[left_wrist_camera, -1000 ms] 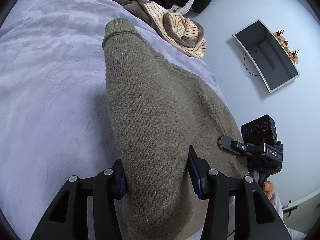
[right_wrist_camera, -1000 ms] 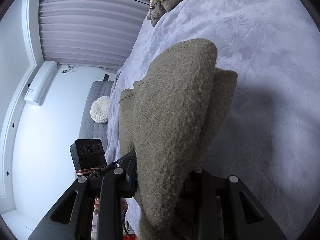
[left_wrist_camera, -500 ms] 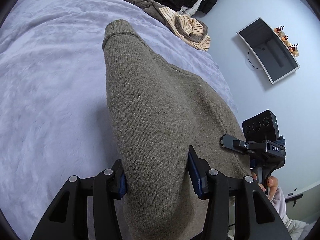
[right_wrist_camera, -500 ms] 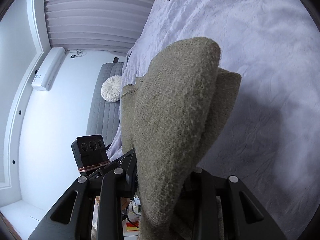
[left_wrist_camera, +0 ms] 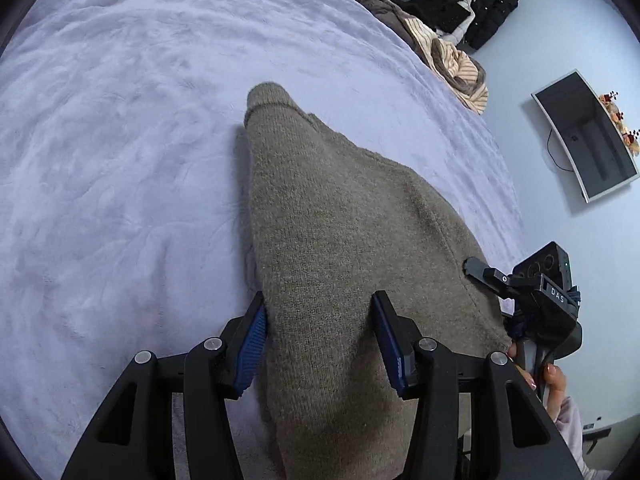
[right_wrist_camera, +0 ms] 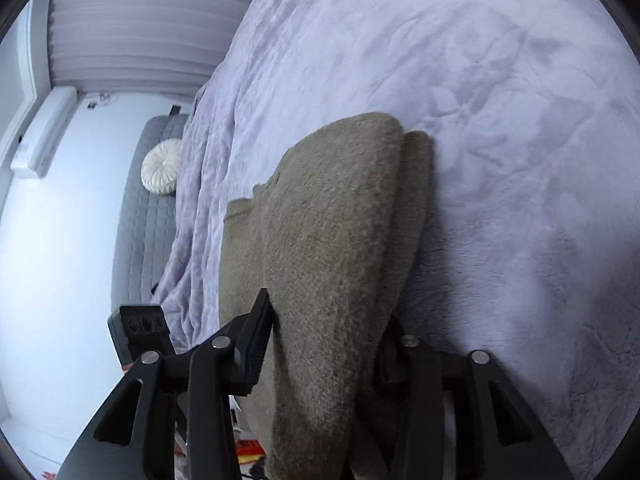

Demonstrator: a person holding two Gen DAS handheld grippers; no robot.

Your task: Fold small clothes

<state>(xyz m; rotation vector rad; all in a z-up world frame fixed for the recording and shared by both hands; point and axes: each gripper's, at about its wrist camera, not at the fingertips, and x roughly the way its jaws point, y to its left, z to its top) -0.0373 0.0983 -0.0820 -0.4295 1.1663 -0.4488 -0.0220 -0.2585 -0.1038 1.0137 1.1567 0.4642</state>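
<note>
Sweater: the olive knit sweater point(left_wrist_camera: 344, 240) lies folded on the lavender bedspread point(left_wrist_camera: 120, 160), its near edge lifted.
Left gripper point(left_wrist_camera: 320, 336): clamped on the sweater edge.
Right gripper point(right_wrist_camera: 324, 344): clamped on the same sweater point(right_wrist_camera: 332, 240).
Around: a pile of clothes point(left_wrist_camera: 440, 48) at the far bed edge, a wall screen point(left_wrist_camera: 584, 136), a round white cushion point(right_wrist_camera: 160, 166).
Hidden: the right gripper's right finger is mostly covered by the knit.

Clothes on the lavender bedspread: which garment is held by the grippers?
The olive-brown knit sweater, clamped by both the left gripper and right gripper. The striped beige-and-brown clothing pile and black jacket lie untouched at the far edge.
</note>
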